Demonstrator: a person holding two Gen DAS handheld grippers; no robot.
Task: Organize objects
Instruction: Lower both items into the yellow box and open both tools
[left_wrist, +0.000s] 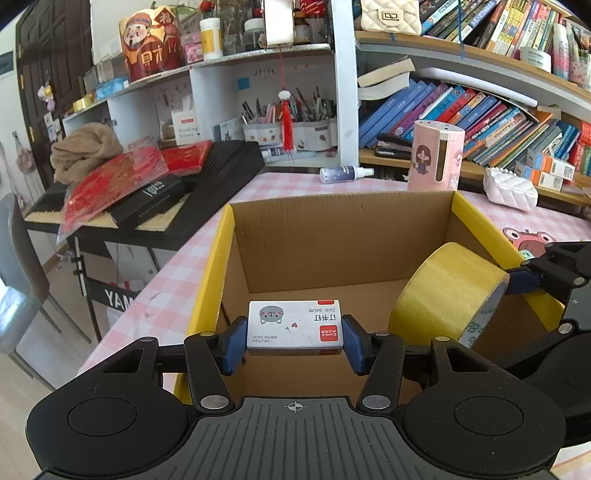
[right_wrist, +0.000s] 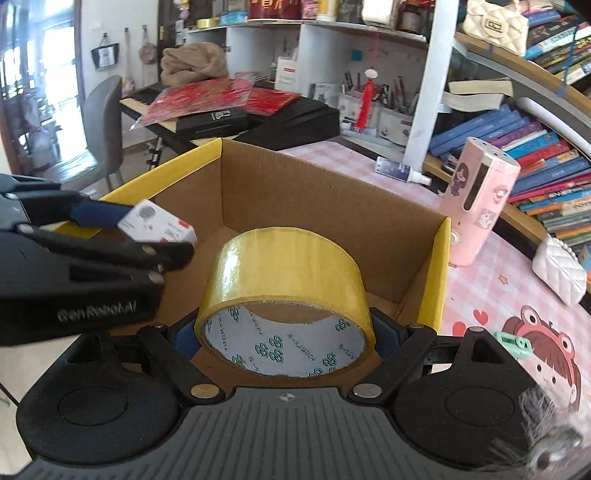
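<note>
- Grip check first: my left gripper (left_wrist: 294, 341) is clenched on the staple box (left_wrist: 294, 325), blue pads pressing its two short ends, and my right gripper (right_wrist: 284, 332) is clenched across the tape roll (right_wrist: 282, 299).
- Both loads hang inside the mouth of the cardboard box (left_wrist: 343, 240); from the left wrist view the roll sits at about 3 o'clock of the staple box, near it but apart.
- To place well, I judge I should lower each item until it bears on the floor of the carton before easing the pads apart, so nothing drops or tips.
- I would set the staple box toward the 9 o'clock wall and the roll toward 3 o'clock, keeping my two tools from colliding, since they are close together over the opening.
- The roll is round, so I would lay it on its flat face; on its rim it could roll away.
- Staple box: a small flat rectangle, smooth printed lid with a grey cat and red label.
- Tape: glossy translucent yellow, white printed core, slippery-looking.
- Carton: matte corrugated brown with yellow top edges, standing on a pink checked tablecloth (left_wrist: 177, 273).
</note>
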